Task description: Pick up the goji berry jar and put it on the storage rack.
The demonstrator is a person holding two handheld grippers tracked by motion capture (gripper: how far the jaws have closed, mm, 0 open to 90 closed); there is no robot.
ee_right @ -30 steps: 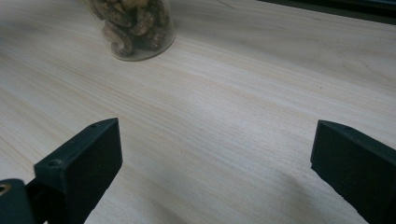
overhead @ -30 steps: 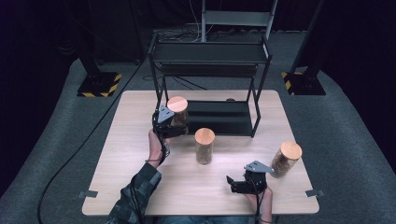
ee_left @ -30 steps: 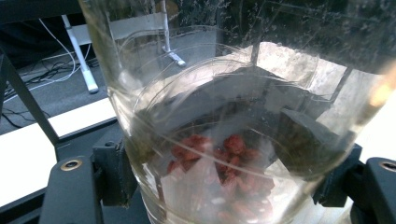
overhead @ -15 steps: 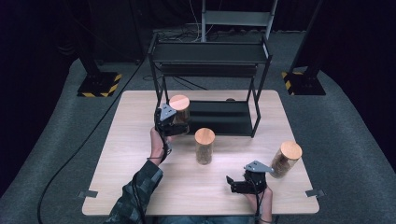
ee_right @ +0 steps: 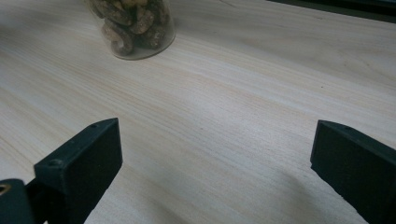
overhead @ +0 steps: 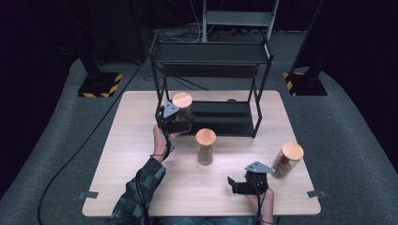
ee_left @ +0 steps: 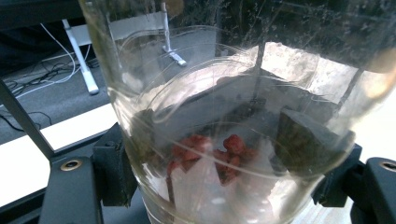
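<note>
Holding glass jar (overhead: 182, 108) upright, left gripper (overhead: 177, 123) clamped on it at rack (overhead: 256, 84) front-left.
Lower shelf (overhead: 225, 117) lies just beyond; right gripper (ee_right: 210, 172) wide open, empty.

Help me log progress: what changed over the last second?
Nothing visibly changed. The left gripper stays shut on the jar with red pieces at the black rack, the right gripper rests open on the table, and the other two jars stand where they were.
</note>
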